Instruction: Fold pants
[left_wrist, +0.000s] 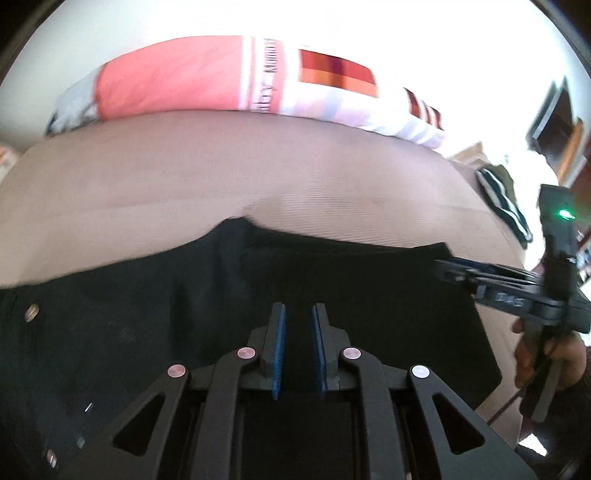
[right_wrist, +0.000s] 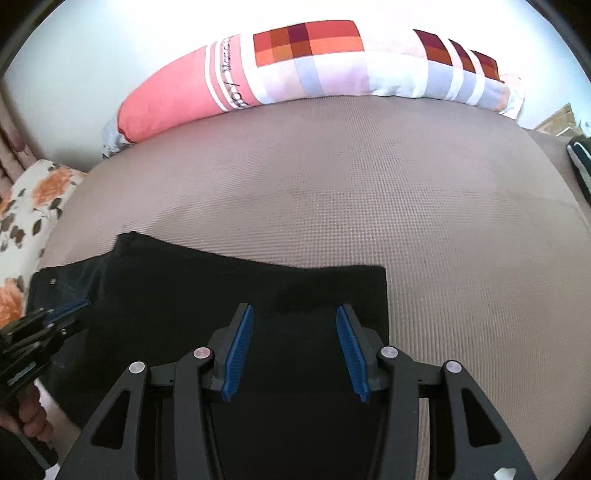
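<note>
Lying flat beneath both tongs: black fabric pants (right_wrist: 221, 295), already doubled into a broad dark rectangle on the taupe woven bed cover (right_wrist: 369, 184).

Left tongs (left_wrist: 298, 325): hovering over the middle of the cloth, blue pads standing a narrow gap apart, holding nothing.

Right tongs (right_wrist: 294, 325): hovering over the end of the cloth, its square corner just beyond and to the right of the tips; jaws spread wide, empty.

Step in hand, by judgement: pausing between folds, both tools free and positioning for a fresh grip. The next move is calling for a pinch on the free end under the right tongs and a carry across toward the riveted end.

Far beyond the tips: long pink-and-checked bolster pillow (right_wrist: 314, 66) running along the wall.

View differences: the left camera is showing metal rivets (left_wrist: 32, 312) left of its tongs and a dark striped garment (left_wrist: 502, 199) far right. The right camera is showing a floral orange-and-white cushion (right_wrist: 33, 206) at far left.
</note>
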